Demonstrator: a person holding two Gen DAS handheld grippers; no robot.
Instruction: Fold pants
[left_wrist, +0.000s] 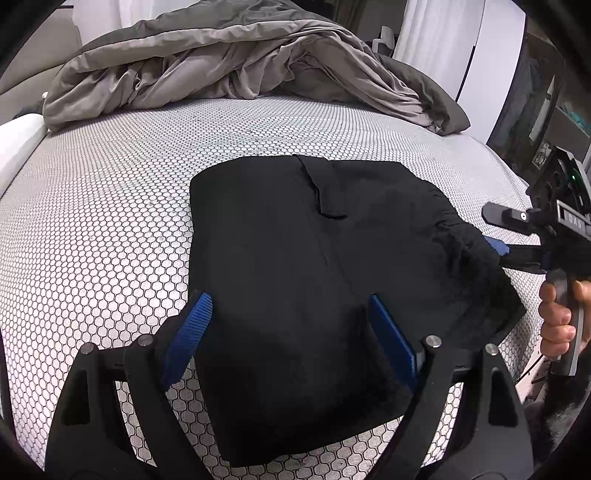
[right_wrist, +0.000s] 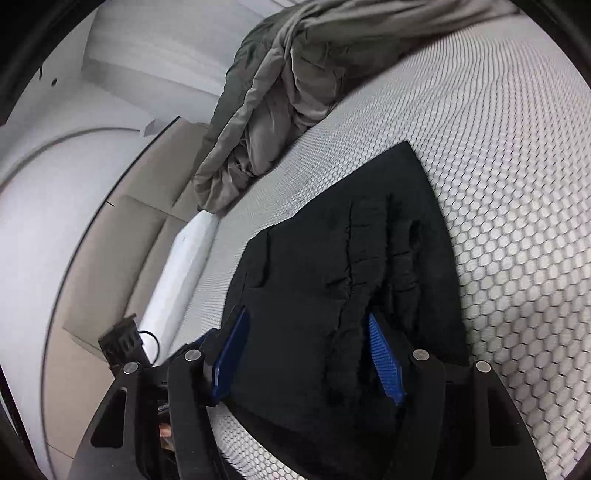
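Black pants lie folded into a compact block on the bed, on its white honeycomb-patterned surface, toward the near edge. Top layer shows a seam and a small loop or tab near the far edge; the right-hand edge looks bunched and fuzzy.

Left hand-held gripper hovers over the near end of the pants, blue pads spread wide, one on each side over the fabric, nothing pinched between them. Whether the fingertips touch the cloth is unclear.

Right hand-held gripper is at the right-hand edge of the pants, jaws parted, with a wrinkled ridge of fabric lying between the blue pads. Pads do not appear to press on it. In the left wrist view the right hand-held gripper pokes in at the bunched edge, and a hand wraps its handle.

Grey duvet is heaped, crumpled, at the far end of the bed, well apart from the pants. White curtain hangs behind. White pillow sits at the bed's side.
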